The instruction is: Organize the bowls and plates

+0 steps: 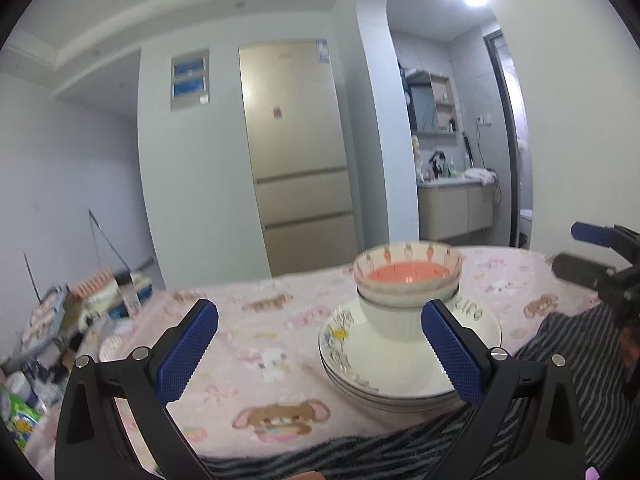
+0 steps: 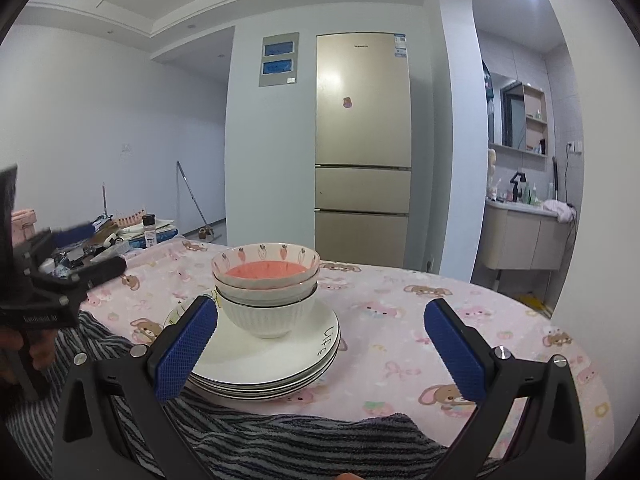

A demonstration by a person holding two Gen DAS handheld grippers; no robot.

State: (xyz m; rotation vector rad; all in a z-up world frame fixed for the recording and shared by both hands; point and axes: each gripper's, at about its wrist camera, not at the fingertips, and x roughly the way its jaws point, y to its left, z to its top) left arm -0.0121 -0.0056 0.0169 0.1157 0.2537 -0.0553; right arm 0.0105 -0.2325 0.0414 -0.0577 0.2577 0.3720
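A stack of white plates [image 2: 276, 364] sits on the pink table, also in the left wrist view [image 1: 384, 368]. On it stand nested bowls: a white ribbed bowl [image 2: 264, 316] at the bottom and a carrot-patterned bowl with a pink inside [image 2: 266, 266] on top; the top bowl also shows in the left wrist view [image 1: 408, 270]. My left gripper [image 1: 320, 344] is open and empty, just left of and before the stack. My right gripper [image 2: 320, 344] is open and empty, just right of the stack. Each gripper shows in the other's view, the right one [image 1: 592, 260] and the left one [image 2: 80, 256].
A pink cartoon tablecloth [image 2: 400, 320] covers the table. A grey striped towel [image 2: 280, 436] lies along the near edge. Cluttered shelves with boxes and bottles [image 2: 132, 232] stand at the left. A gold fridge [image 2: 362, 148] stands behind the table.
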